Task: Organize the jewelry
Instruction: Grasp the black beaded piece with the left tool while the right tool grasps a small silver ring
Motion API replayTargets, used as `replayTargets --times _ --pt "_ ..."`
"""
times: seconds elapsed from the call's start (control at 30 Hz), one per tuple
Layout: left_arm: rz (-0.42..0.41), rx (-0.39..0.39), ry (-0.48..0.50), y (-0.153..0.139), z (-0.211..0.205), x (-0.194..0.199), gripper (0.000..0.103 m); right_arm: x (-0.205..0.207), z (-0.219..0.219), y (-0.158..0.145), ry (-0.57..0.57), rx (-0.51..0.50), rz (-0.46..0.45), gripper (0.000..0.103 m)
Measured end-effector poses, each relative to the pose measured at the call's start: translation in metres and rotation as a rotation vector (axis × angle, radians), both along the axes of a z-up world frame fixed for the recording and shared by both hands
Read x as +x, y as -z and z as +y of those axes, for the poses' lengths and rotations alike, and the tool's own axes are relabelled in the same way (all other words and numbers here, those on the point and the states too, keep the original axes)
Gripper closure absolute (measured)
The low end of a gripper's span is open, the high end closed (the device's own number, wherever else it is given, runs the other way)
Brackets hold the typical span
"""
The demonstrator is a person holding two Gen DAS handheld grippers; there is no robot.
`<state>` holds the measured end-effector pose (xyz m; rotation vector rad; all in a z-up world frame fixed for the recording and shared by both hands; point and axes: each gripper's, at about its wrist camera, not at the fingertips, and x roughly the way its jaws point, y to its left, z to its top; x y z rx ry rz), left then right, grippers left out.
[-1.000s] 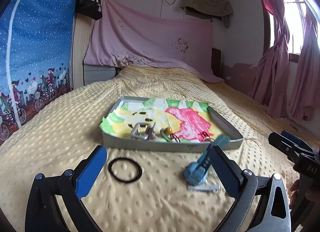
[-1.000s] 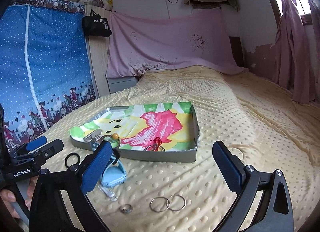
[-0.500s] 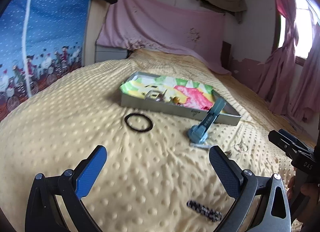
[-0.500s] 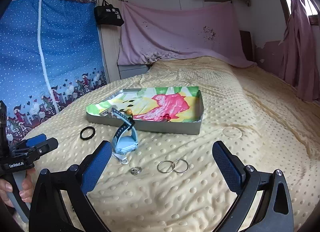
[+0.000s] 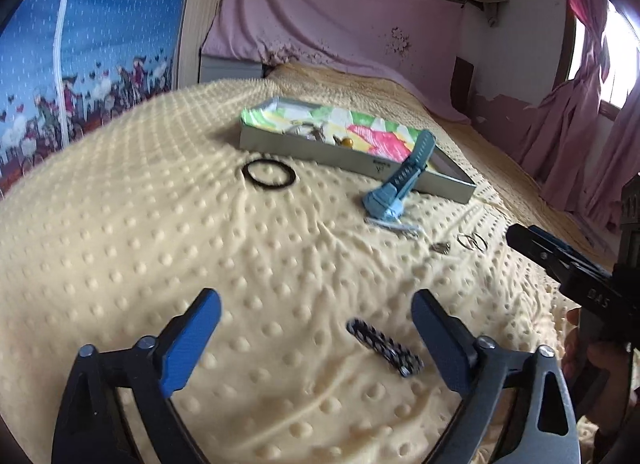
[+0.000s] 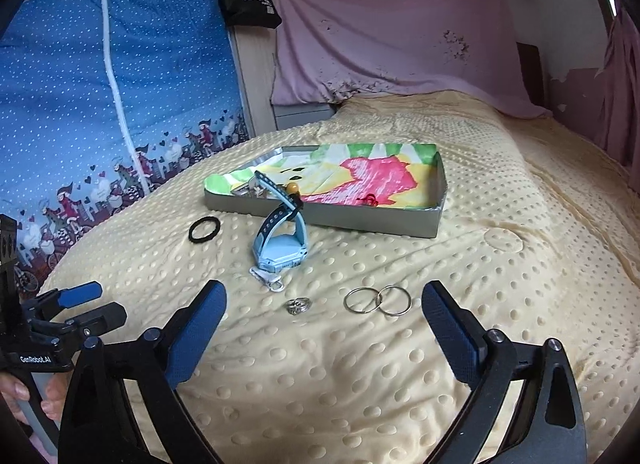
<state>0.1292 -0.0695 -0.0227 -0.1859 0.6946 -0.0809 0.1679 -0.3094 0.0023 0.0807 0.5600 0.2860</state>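
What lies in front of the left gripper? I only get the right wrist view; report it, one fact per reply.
Observer: A dark patterned clip lies on the yellow blanket, outside your frame.
Operator: Place it against the left gripper.
Observer: It shows between the left gripper fingers, nearer the right-hand one, lying diagonally.
Operator: State the jaws.
Observer: Wide apart and holding nothing; neither finger touches the clip.
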Motion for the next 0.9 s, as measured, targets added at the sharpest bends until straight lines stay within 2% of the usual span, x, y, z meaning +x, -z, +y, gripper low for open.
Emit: replayTargets --times 0.03,0.17,0.3,0.37,0.47,0.63,0.7,0.9 --pt "0.006 -0.006 -0.006 0.002 -0.001 -0.001 0.012 0.0 0.0 0.002 -0.006 -0.001 0.009 0.024" --pt "-0.028 0.004 -0.033 0.004 -0.006 -0.01 0.014 -0.001 -0.003 0.005 -0.01 0.01 0.003 0.03" --pt "-0.063 0.011 -0.056 0.002 -0.011 -0.016 0.018 -0.004 -0.004 0.006 -0.023 0.022 -0.016 0.031" --pt "-0.075 0.012 -0.065 0.003 -0.012 -0.018 0.022 -0.004 -0.001 0.007 -0.04 0.013 -0.026 0.038" --pt "-0.076 0.012 -0.064 0.005 -0.015 -0.018 0.027 0.0 0.005 0.009 -0.07 0.002 -0.037 0.044" --pt "-0.034 -0.014 0.006 0.013 -0.025 -0.014 0.04 0.013 0.019 0.016 -0.132 -0.031 -0.02 0.054" --pt "-0.008 -0.021 0.022 0.017 -0.029 -0.011 0.049 0.019 0.025 0.023 -0.155 -0.039 0.009 0.058" --pt "0.068 -0.023 0.059 0.028 -0.037 0.0 0.053 0.035 0.03 0.039 -0.167 -0.04 0.078 0.064"
